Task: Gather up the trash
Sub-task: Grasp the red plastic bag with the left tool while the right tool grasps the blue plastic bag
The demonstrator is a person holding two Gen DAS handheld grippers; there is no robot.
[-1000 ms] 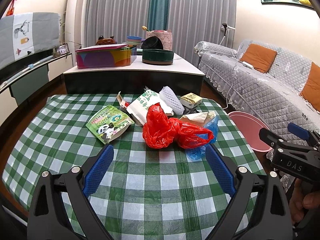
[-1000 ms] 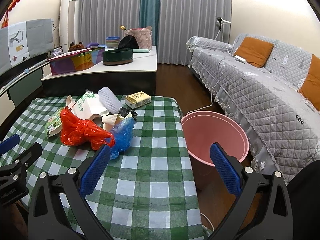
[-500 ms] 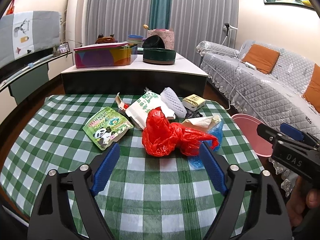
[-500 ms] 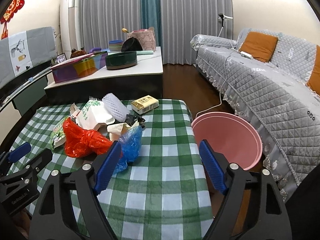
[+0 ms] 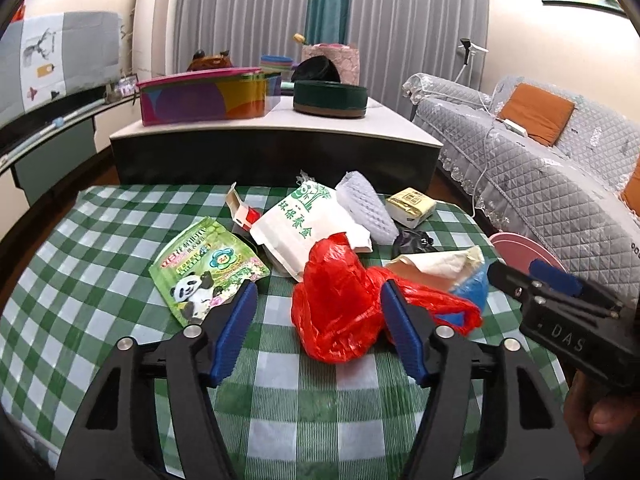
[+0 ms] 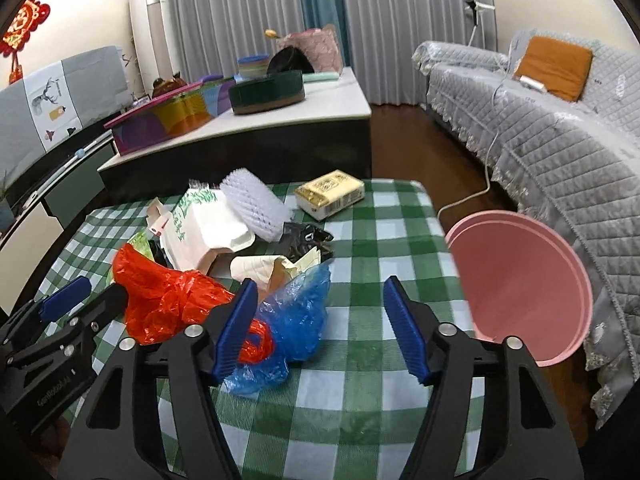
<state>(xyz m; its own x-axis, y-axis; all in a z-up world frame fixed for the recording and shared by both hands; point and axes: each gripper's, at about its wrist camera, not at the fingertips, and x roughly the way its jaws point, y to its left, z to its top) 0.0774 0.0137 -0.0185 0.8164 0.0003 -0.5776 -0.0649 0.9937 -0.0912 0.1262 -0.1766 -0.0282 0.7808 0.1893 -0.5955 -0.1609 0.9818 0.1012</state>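
The left gripper (image 5: 316, 312) has just been narrowing its jaws; they stand apart around the near part of the red plastic bag (image 5: 340, 304), pads not pressing it. The right gripper (image 6: 320, 312) has also been narrowing, apart, with only the edge of the blue plastic bag (image 6: 296, 320) between. The trash pile sits mid-table on the green checked tablecloth (image 5: 100, 280); the pink basin (image 6: 520, 280) stands at 3 o'clock
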